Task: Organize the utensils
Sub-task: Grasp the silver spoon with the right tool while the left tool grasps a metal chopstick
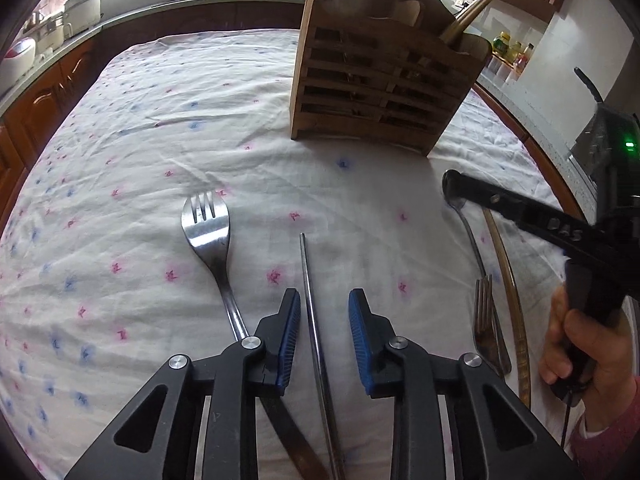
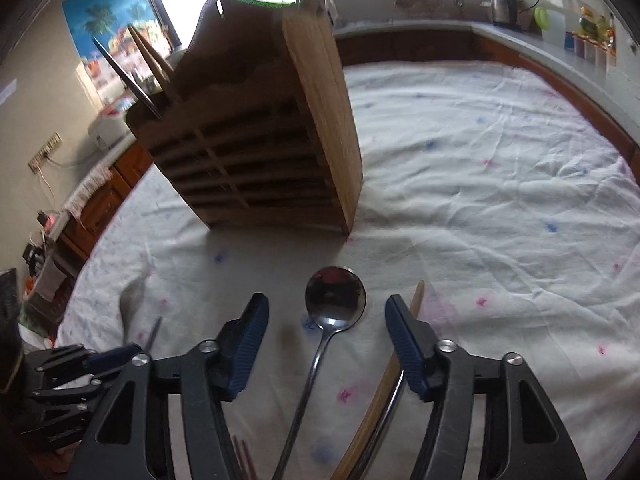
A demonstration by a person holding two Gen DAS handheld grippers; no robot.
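White cloth with pink and blue flower prints covers the table; we note creases across it. On it stands a slatted wooden holder, upright, with chopsticks leaning out of one top compartment. We see loose utensils on the cloth in front of the holder: a large fork to the left, tines toward the holder; a thin metal chopstick beside it; a smaller fork and a brown curved stick further right. A spoon lies bowl-up, bowl toward the holder.

Our left gripper sits low over the cloth, its blue pads standing apart on either side of the metal chopstick, not pressing it. Our right gripper is spread wider, straddling the spoon's neck and handle without contact; the brown stick runs just under its right finger. In the left view we see a hand gripping the right tool's handle, a pink sleeve below.
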